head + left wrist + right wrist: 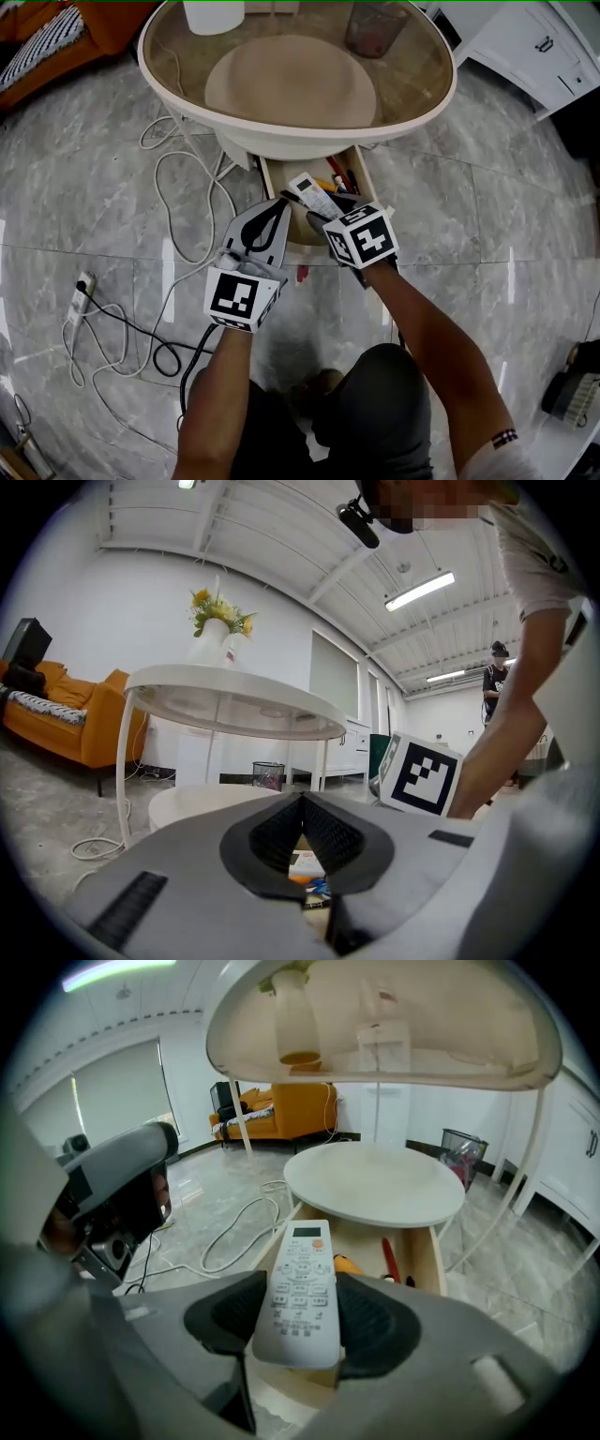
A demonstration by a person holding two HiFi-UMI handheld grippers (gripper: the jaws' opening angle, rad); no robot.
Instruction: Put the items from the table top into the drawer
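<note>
Now my right claw [298, 1314] grips the remote [302, 1265] over the drawer [433, 1255] to drop it in, left claw [302, 806] clenched empty alongside.

We are seeing bright, even indoor light in all three views. Ceiling strip lights [419, 591] are glowing white in the left gripper view, and one light bar [112, 973] is smearing along the dark rim of the right gripper view. In the head view the polished floor [487, 234] is throwing back pale streaks of glare, and shadows on it are falling faint and soft-edged. Both gripper views are bending straight lines hard and fading to black corners. The remote control [298, 1288] is showing sharp, while the nearest foreground is going soft.
</note>
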